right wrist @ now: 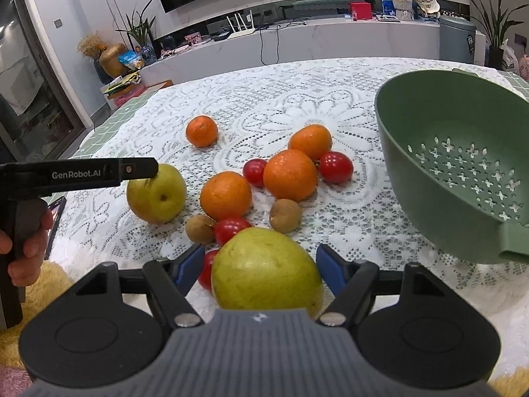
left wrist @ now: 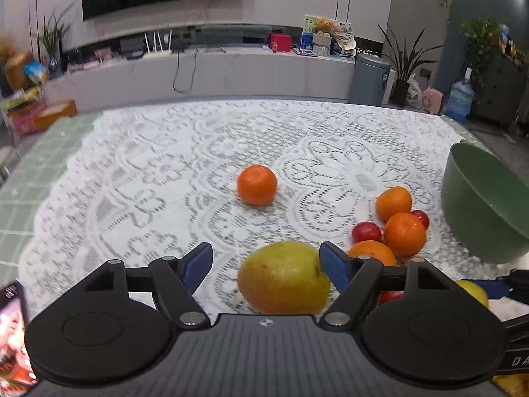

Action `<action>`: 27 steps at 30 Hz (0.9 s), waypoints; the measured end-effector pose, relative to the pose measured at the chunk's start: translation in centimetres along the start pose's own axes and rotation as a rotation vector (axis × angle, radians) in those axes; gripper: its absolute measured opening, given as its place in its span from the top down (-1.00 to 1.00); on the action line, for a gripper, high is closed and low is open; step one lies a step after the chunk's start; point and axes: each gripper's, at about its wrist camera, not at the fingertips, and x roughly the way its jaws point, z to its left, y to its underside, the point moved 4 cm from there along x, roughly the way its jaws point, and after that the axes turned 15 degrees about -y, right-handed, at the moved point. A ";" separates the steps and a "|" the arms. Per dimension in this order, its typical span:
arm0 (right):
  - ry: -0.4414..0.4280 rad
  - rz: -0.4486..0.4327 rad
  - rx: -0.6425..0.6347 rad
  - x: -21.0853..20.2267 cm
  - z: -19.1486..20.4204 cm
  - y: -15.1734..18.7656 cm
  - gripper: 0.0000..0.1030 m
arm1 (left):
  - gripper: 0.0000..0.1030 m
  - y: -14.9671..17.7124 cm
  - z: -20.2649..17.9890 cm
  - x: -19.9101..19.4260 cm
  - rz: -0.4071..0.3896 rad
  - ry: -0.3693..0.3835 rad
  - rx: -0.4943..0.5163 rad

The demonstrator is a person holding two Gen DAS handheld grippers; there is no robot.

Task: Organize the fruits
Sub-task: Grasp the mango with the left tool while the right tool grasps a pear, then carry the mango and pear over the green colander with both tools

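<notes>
In the left wrist view a yellow-green pear (left wrist: 282, 278) lies on the lace cloth between the blue pads of my left gripper (left wrist: 266, 261), which is open; the left pad stands clear of it. In the right wrist view a bigger green pear (right wrist: 267, 268) sits between the pads of my right gripper (right wrist: 259, 264), open, with a gap on the left side. Behind it lie several oranges (right wrist: 290, 174), red tomatoes (right wrist: 335, 167) and two brown kiwis (right wrist: 285, 215). One orange (left wrist: 257, 185) lies apart. The green colander bowl (right wrist: 429, 125) stands tilted at the right.
A white lace cloth (right wrist: 297, 99) covers the table. A phone (left wrist: 13, 330) lies at the left near edge. A hand (right wrist: 26, 248) holds the left tool's black body (right wrist: 82, 173) over the smaller pear (right wrist: 157, 195). Beyond the far edge are a TV bench and plants.
</notes>
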 end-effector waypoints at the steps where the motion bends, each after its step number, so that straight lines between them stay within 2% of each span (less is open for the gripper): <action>1: -0.001 0.000 0.001 0.0 0.0 0.0 -0.40 | -0.69 0.0 0.0 0.1 0.009 0.011 -0.009; 6: -0.005 0.000 0.014 0.1 -0.3 0.0 -0.36 | -0.77 0.3 0.1 0.8 0.055 0.057 -0.060; 15: -0.004 0.006 0.021 0.4 -0.4 0.0 -0.36 | -0.78 0.9 -0.3 2.0 0.133 0.137 -0.115; 19: -0.001 0.007 0.020 0.5 -0.4 0.0 -0.36 | -0.76 1.2 -0.6 2.8 0.169 0.112 -0.102; 21: -0.001 0.007 0.020 0.5 -0.4 0.0 -0.36 | -0.65 1.4 -0.6 3.0 0.179 0.099 -0.097; 27: 0.011 0.013 0.015 0.6 -0.4 0.0 -0.32 | -0.57 1.4 -0.4 3.0 0.179 0.108 -0.114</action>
